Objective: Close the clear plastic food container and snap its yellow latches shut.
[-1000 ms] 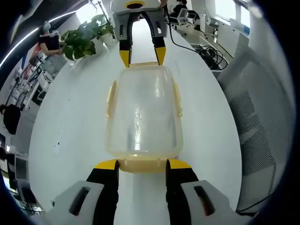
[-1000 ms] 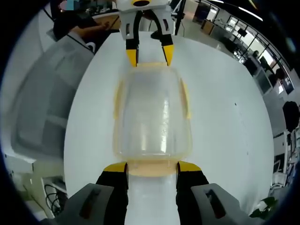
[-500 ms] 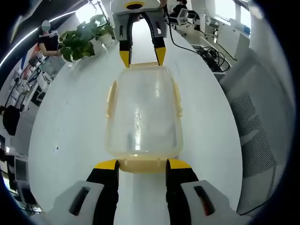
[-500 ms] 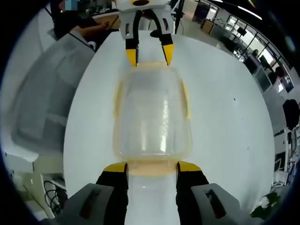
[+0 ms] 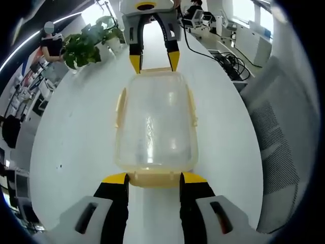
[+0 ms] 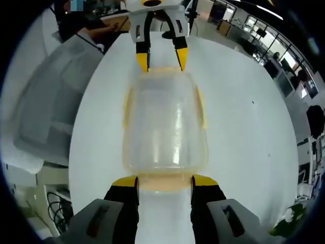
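Observation:
The clear plastic container (image 5: 155,122) lies lengthwise on the white table (image 5: 76,132) with its lid on. Pale yellow latches (image 5: 120,105) stand out a little along its long sides. In the left gripper view, my left gripper (image 5: 154,179) is open, its yellow-tipped jaws flanking the near end latch (image 5: 155,179) and touching its ends. My right gripper (image 5: 154,61) stands at the far end, its tips either side of that latch. From the right gripper view the container (image 6: 165,122) looks the same: my right gripper (image 6: 164,182) is open around its near end latch (image 6: 164,183), and the left gripper (image 6: 162,60) is opposite.
A potted plant (image 5: 89,43) stands at the table's far left corner in the left gripper view. A grey mesh chair (image 5: 284,137) sits beside the table's right edge. Cables (image 5: 228,58) lie near the far right. Desks and people fill the room behind.

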The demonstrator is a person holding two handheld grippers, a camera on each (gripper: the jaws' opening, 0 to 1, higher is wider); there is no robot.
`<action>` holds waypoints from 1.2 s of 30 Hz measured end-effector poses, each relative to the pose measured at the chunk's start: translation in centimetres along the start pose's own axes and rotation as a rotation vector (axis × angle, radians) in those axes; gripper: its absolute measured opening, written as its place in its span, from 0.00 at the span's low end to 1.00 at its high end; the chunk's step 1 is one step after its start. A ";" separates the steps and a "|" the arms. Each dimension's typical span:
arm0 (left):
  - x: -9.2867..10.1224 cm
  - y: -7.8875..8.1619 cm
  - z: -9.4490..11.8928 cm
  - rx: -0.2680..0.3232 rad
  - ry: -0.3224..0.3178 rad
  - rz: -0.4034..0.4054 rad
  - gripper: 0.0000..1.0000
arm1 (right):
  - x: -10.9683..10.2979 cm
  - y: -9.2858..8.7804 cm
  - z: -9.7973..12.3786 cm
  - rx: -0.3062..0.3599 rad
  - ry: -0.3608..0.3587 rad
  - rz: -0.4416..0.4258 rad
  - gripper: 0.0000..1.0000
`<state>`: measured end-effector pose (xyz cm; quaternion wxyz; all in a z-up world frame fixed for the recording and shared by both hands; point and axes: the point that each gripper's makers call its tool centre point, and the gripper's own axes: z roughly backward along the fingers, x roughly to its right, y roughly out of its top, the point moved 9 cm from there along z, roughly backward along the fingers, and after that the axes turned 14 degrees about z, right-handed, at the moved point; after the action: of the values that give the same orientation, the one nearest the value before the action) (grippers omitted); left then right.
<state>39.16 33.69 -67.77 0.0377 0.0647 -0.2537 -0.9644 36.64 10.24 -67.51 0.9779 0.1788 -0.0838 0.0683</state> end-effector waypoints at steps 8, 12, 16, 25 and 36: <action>0.0 0.9 -0.7 0.003 -0.002 -0.004 0.38 | -0.2 -1.1 0.2 -0.006 0.000 -0.010 0.38; 0.2 1.4 -1.1 0.004 -0.005 -0.006 0.38 | -0.4 -1.6 0.3 -0.009 0.003 -0.014 0.38; 0.2 1.6 -1.4 0.004 -0.009 -0.004 0.38 | -0.5 -1.9 0.4 -0.010 0.008 -0.018 0.38; -0.2 1.8 -2.0 0.001 -0.024 -0.004 0.38 | -0.3 -2.6 -0.1 -0.010 0.019 -0.032 0.38; -0.7 1.9 -2.4 0.006 -0.053 0.003 0.38 | 0.1 -3.2 -0.5 0.002 0.043 -0.058 0.38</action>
<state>40.31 30.95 -68.80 0.0322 0.0389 -0.2577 -0.9649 37.36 7.42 -69.01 0.9809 0.1806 -0.0575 0.0436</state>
